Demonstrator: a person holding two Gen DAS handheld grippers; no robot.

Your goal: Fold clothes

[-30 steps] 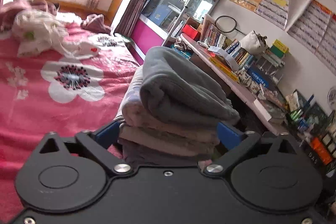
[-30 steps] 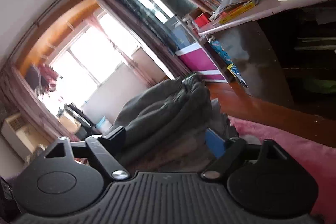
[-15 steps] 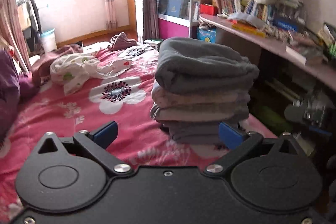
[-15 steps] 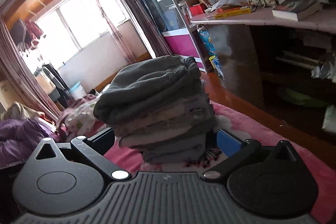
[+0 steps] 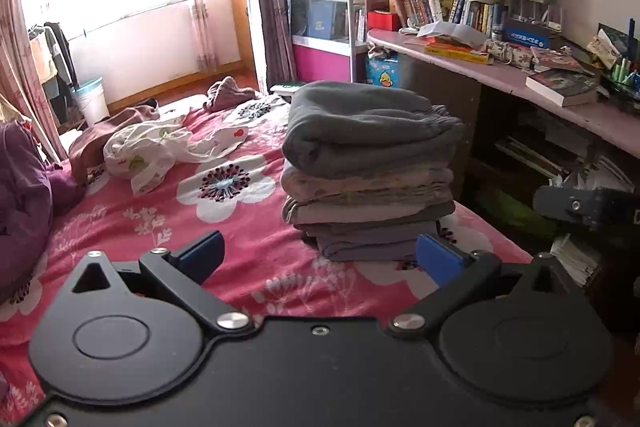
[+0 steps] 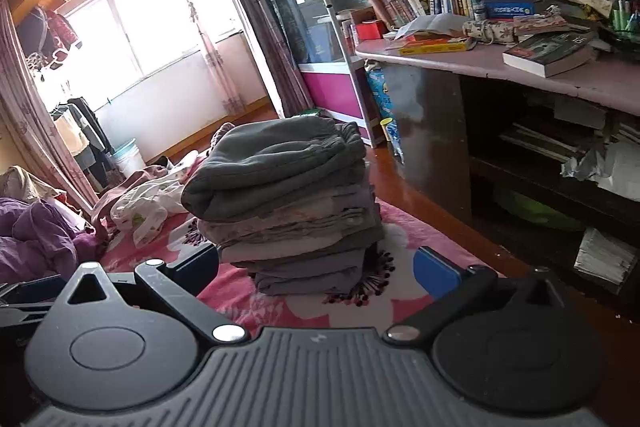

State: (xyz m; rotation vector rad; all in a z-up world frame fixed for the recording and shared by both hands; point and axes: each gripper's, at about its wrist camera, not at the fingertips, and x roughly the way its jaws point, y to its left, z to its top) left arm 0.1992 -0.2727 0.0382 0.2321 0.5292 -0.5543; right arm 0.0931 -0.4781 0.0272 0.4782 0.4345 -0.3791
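left gripper: black smooth body, blue fingertip pads, silver screws, round discs | right gripper: black, ribbed grey plate, blue pad

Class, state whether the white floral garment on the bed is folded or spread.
Neither: the white floral garment lies crumpled in a loose heap, unlike the folded stack.
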